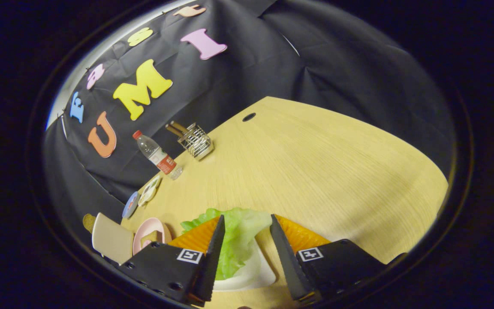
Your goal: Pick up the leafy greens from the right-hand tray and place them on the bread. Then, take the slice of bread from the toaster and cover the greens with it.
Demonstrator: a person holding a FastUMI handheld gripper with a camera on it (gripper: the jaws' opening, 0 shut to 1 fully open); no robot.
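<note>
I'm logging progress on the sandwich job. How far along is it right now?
Nothing looks finished: the leafy greens lie on the white tray. In hand: the gripper is open with its fingers on either side of the greens, not yet pressing on them. Left: grasp them, carry them to the bread on the pink plate, then cover them with a slice from the toaster.

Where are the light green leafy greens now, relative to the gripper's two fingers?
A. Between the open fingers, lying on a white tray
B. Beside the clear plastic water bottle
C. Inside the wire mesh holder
A: the light green leafy greens lie on the white tray, between the open gripper's fingers.
</note>
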